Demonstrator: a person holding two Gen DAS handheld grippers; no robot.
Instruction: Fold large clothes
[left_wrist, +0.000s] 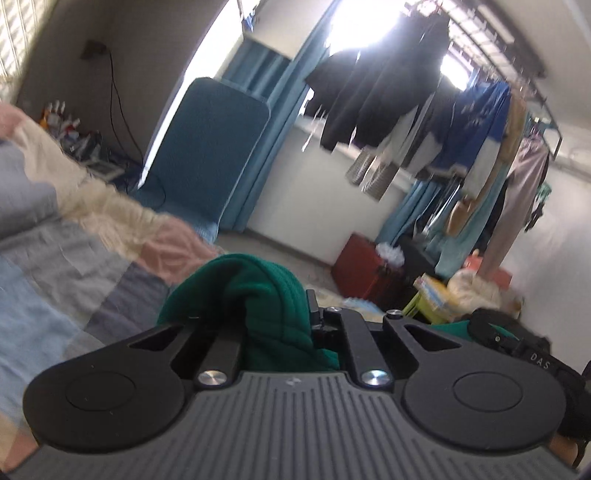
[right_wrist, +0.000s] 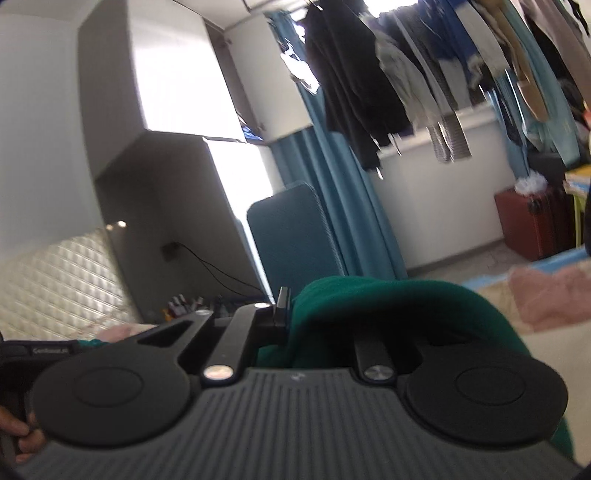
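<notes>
Green garment (left_wrist: 258, 306): soft fleecy cloth, matt, ribbed at fold. Left gripper (left_wrist: 280, 321) & right gripper (right_wrist: 291, 325): matt black plastic, ribbed grey housing, shiny metal bolts. Bedspread (left_wrist: 55, 280) at 9 o'clock: flat woven patchwork cloth. Blanket (left_wrist: 110, 210): fluffy, rough pile

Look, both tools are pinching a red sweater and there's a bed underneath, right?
Not red. The sweater is green, as both wrist views show. The left tool and right tool are each shut on it, and the bed lies below, in the left wrist view.
</notes>
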